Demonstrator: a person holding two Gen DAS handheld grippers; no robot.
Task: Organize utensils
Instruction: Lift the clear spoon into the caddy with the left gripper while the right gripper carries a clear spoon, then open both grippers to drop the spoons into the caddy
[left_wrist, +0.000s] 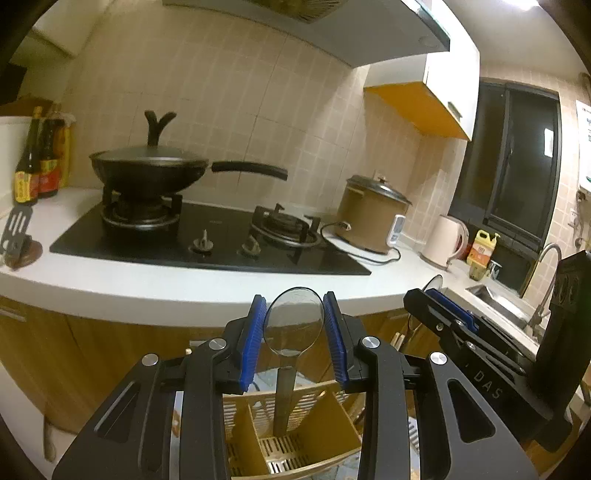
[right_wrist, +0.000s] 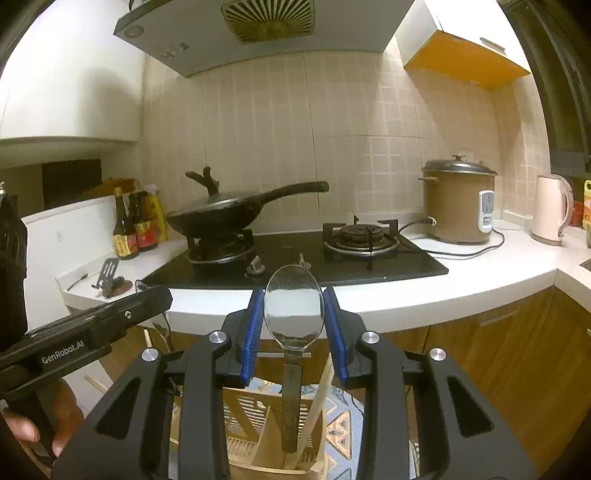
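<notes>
Left tool (left_wrist: 294, 334): blue pads clamped on the bowl of a metal spoon (left_wrist: 293, 321), bowl up, handle hanging down into a slotted utensil holder (left_wrist: 295, 428) directly below the pads.

Right tool (right_wrist: 294, 328): likewise gripping a second spoon (right_wrist: 294, 306) by the bowl, handle dropping into the holder beneath, just beside a pale chopstick (right_wrist: 317, 402).

Surface with hob (right_wrist: 295, 254) and wok (right_wrist: 221, 214) lies ahead of both tools.

spoon (left_wrist: 293, 319): shiny metal | utensil caddy (left_wrist: 295, 424): slatted matt plastic | hob (left_wrist: 214, 236): glossy black glass
</notes>
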